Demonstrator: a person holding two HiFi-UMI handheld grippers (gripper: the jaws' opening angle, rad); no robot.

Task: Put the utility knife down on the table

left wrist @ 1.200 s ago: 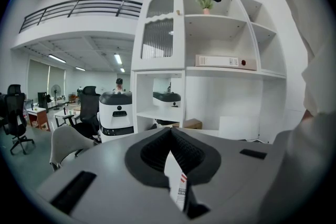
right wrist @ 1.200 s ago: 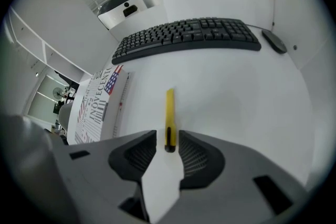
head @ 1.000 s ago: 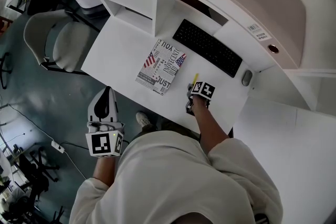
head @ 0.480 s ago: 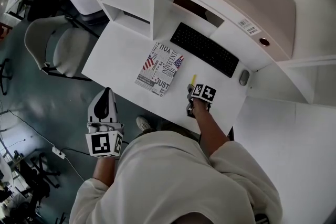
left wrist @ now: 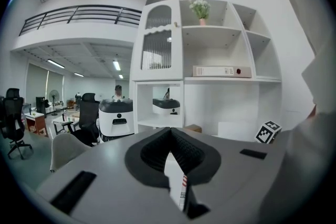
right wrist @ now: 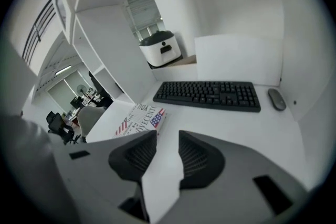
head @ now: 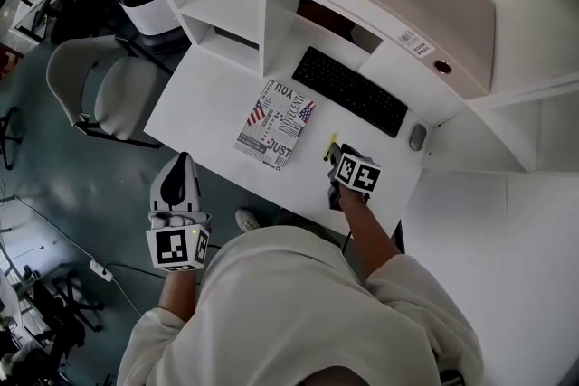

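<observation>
On table (head: 208, 95), near front edge: knife (head: 332, 141), yellow, lies on the white top; only a short end in sight, rest hidden behind right hand-held gripper (head: 339, 156).
Right hand-held gripper: hovers low over table with tips just beside knife; jaws apart, only bare tabletop between them; touching knife or not, cannot tell.
Left hand-held gripper (head: 185, 167): hangs off table's front left, over floor (head: 54, 167), tips pointing toward table; jaws together at the tips, clamped on nothing.
Book (head: 276, 124): lies flat to the left of knife, near it but apart; flag print and black lettering on cover.
Keyboard (head: 351, 90): black, sits at back of table, beyond knife and well apart from it.
Mouse (head: 417, 136): grey, just beside keyboard's right end.
Chair (head: 99, 86): light grey, stands on floor to the left of table.
Shelves (left wrist: 210, 50): white, rise behind table in left gripper view; carry a potted plant (left wrist: 201, 9) on the top tier and a long flat box (left wrist: 219, 71) one tier lower.
</observation>
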